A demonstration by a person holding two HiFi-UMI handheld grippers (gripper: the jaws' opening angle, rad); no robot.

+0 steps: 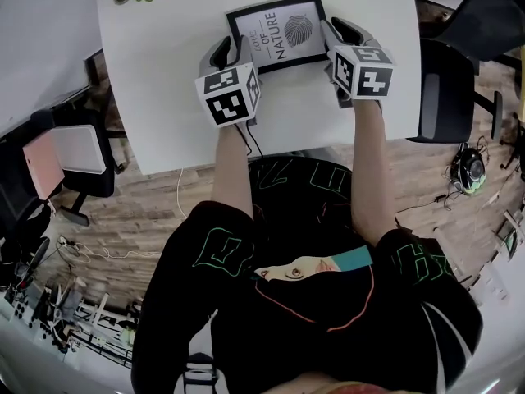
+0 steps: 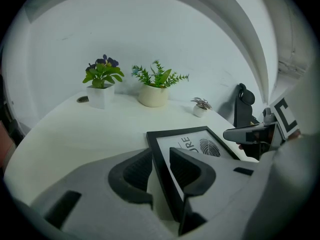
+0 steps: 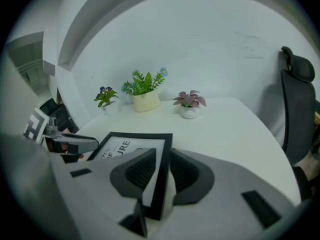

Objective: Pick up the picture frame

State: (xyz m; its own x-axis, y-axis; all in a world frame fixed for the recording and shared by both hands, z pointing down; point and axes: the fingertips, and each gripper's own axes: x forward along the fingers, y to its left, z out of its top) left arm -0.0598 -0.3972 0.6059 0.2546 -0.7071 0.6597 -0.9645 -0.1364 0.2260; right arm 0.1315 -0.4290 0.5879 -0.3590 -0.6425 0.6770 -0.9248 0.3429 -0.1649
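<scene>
A black picture frame (image 1: 279, 31) with a white print and a leaf drawing lies on the round white table (image 1: 164, 97). My left gripper (image 1: 232, 49) straddles the frame's left edge. In the left gripper view that edge (image 2: 162, 171) runs between the left gripper's (image 2: 160, 166) pads, with a gap showing beside it. My right gripper (image 1: 340, 33) straddles the frame's right edge. The right gripper view shows the frame (image 3: 127, 146) with its black edge between the right gripper's (image 3: 162, 166) pads, which stand apart from it. Both grippers are open.
Three small potted plants (image 2: 102, 86) (image 2: 155, 86) (image 2: 200, 106) stand at the table's far side, beyond the frame. A black chair (image 1: 447, 89) sits right of the table and another chair (image 1: 78, 158) to the left. Cables and gear lie on the wooden floor (image 1: 123, 245).
</scene>
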